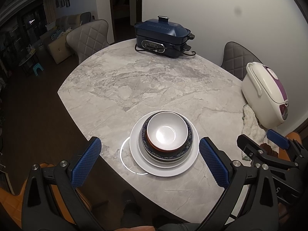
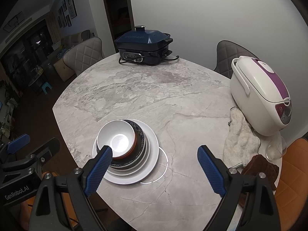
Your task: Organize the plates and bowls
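Near the front edge of the marble surface point(image 1: 154, 80) you have one stack: a wide white plate point(image 1: 163, 168) at the bottom, a smaller white plate on it, then a dark blue patterned dish point(image 1: 187, 144), then a bowl point(image 1: 167, 130) with a white inside and a red-brown outer rim. The bowl sits slightly off centre, shifted toward the far side of the stack. A thin lit ring point(image 1: 123, 154) shows on the surface, partly covered by the bottom plate.

Your left hand-held gripper point(image 1: 152, 162) hovers above the near side of the stack, jaws spread wide, one blue pad on each side of the plates, touching nothing and empty. Your right hand-held gripper point(image 2: 155, 167) is held to the right of the stack, jaws also wide apart and empty. In the right wrist view its left pad point(image 2: 100, 165) overlaps the stack's near rim; contact cannot be confirmed from that view.

At the far edge of the surface stands a dark blue cooker point(image 1: 163, 36) with a lid and a black cord. On the right sits a white and purple rice cooker point(image 2: 259, 94), with a pale cloth point(image 2: 240, 140) bunched against its base, a brown cloth point(image 2: 259, 165) and an upturned glass point(image 2: 275, 148) nearer you. Quilted grey chairs point(image 1: 88, 36) stand around the far side.
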`<control>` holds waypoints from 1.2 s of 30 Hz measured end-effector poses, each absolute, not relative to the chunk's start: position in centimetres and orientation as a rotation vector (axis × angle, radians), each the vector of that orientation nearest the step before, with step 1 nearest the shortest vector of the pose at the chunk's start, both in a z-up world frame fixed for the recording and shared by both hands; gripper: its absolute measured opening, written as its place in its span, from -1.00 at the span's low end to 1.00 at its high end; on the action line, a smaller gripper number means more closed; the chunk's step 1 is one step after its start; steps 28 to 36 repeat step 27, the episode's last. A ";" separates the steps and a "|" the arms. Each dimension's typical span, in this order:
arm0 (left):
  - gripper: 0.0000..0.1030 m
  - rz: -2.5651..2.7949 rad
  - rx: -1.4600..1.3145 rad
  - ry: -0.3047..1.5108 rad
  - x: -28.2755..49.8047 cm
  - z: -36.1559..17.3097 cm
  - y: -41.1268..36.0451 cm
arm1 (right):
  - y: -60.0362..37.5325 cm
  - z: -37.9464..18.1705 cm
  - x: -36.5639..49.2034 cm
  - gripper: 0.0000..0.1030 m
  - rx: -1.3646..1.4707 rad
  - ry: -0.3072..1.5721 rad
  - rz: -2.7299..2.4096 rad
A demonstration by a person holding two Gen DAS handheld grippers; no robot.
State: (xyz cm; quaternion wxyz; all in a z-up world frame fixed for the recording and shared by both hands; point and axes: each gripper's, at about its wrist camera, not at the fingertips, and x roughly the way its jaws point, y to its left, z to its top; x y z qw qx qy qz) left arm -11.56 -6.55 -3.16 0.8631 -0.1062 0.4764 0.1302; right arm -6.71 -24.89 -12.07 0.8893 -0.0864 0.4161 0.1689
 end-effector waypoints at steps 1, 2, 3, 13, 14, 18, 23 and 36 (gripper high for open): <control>0.99 0.271 -0.222 0.999 -11.4 -3.3 -6.5 | -24.9 -12.1 -6.7 0.79 -0.180 0.865 0.351; 0.99 0.270 -0.221 0.999 -11.4 -3.3 -6.5 | -24.9 -12.1 -6.7 0.79 -0.179 0.865 0.351; 0.99 0.270 -0.220 1.000 -11.4 -3.3 -6.5 | -24.9 -12.1 -6.7 0.79 -0.180 0.865 0.351; 0.99 0.263 -0.203 0.999 -10.5 -3.7 -6.8 | -25.0 -12.1 -6.5 0.79 -0.180 0.866 0.352; 0.99 0.262 -0.200 0.997 -10.4 -3.7 -6.8 | -25.1 -12.1 -6.5 0.79 -0.180 0.866 0.353; 0.99 0.259 -0.182 0.978 -10.2 -3.6 -7.0 | -25.1 -12.1 -6.4 0.79 -0.178 0.867 0.354; 0.99 0.244 -0.183 0.965 -9.8 -3.3 -7.0 | -25.4 -12.4 -6.3 0.79 -0.175 0.866 0.350; 0.99 0.235 -0.181 0.968 -9.4 -3.2 -6.9 | -25.7 -12.4 -6.3 0.79 -0.174 0.866 0.350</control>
